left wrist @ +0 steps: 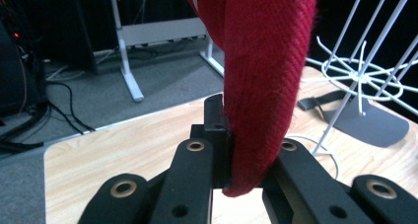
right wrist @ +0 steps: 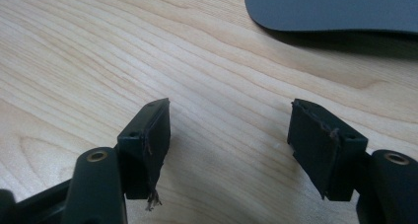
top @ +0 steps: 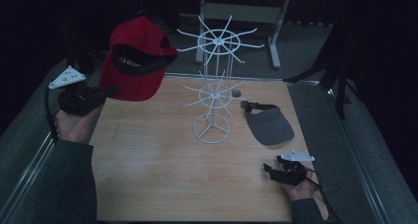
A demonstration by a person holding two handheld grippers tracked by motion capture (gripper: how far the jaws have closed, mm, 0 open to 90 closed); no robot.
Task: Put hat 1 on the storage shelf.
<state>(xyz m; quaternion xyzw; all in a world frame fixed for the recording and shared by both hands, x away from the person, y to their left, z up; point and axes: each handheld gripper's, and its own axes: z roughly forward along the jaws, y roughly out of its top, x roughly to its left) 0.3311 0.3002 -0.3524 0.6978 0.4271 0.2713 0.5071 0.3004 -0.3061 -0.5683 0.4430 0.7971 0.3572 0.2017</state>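
1. Wood table [top: 148, 184] first, since it carries everything: it's mostly bare, which leaves plenty of working room in front of the stand.
2. Red cap [top: 134, 56] is up in the air over the table's far-left corner, hanging brim-outward. My guess is it's lifted that high so it can go onto one of the rack's arms.
3. White wire rack [top: 215, 81] stands near the middle of the far edge, two tiers of spokes all bare, so there are lots of spots open.
4. Dark grey visor [top: 268, 124] lies flat toward the right edge, just beside the rack's base ring, probably waiting its turn.
5. Left gripper [left wrist: 231, 160] is clamped tight on the cap's red fabric, a fold pinched between its jaws. Which part of the cap that is, I can't really tell; the close view is too tight.
6. Right gripper [right wrist: 229, 145] sits low near the table's near-right corner, jaws spread wide with nothing between them, pointed at the visor's edge.
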